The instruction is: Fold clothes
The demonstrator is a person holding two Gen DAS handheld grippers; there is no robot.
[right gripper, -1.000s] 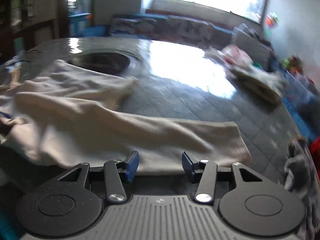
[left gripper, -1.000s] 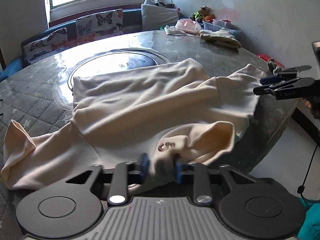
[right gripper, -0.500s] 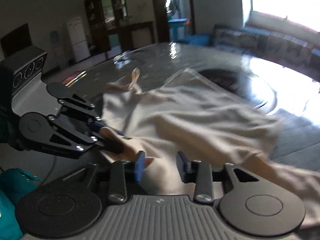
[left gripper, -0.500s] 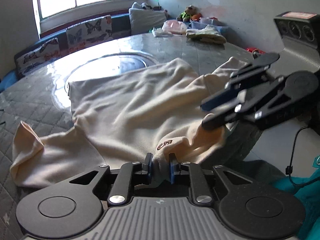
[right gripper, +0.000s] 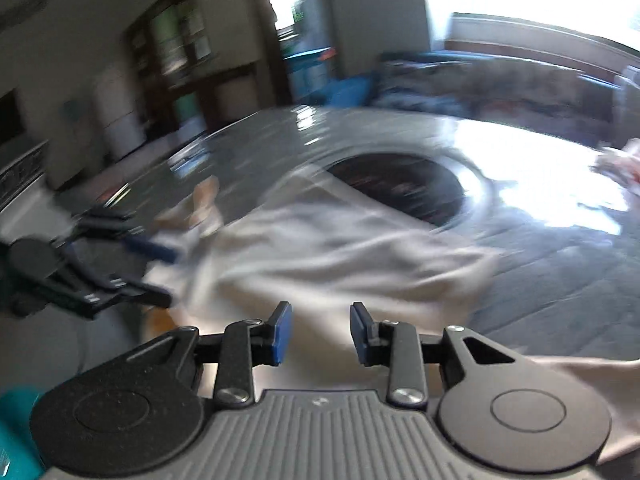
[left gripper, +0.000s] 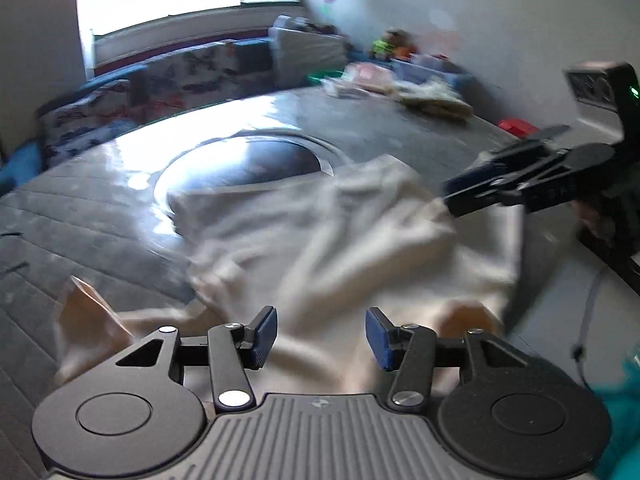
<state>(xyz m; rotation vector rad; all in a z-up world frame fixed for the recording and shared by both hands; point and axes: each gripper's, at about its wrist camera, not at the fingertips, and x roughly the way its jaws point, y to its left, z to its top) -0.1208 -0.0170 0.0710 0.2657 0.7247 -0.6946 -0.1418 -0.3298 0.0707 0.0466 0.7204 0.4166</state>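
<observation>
A cream long-sleeved garment (left gripper: pixel 336 240) lies rumpled on the round grey table (left gripper: pixel 100 216); it also shows in the right wrist view (right gripper: pixel 320 256). My left gripper (left gripper: pixel 320 334) is open and empty over the garment's near edge. My right gripper (right gripper: pixel 319 334) is open and empty over the garment's other side. The right gripper shows in the left wrist view (left gripper: pixel 480 190), at the garment's right side. The left gripper shows in the right wrist view (right gripper: pixel 148 268) at the left. Both views are motion-blurred.
A dark round inset (left gripper: pixel 248 160) sits in the table's middle. Folded clothes (left gripper: pixel 432 100) lie at the far edge. A bench with patterned cushions (left gripper: pixel 160 80) runs under the window. The table's right edge drops to the floor (left gripper: pixel 560 288).
My left gripper has let go of the garment fold and opened wide. The right gripper has pulled back toward the garment's right side. The cloth is more bunched.
</observation>
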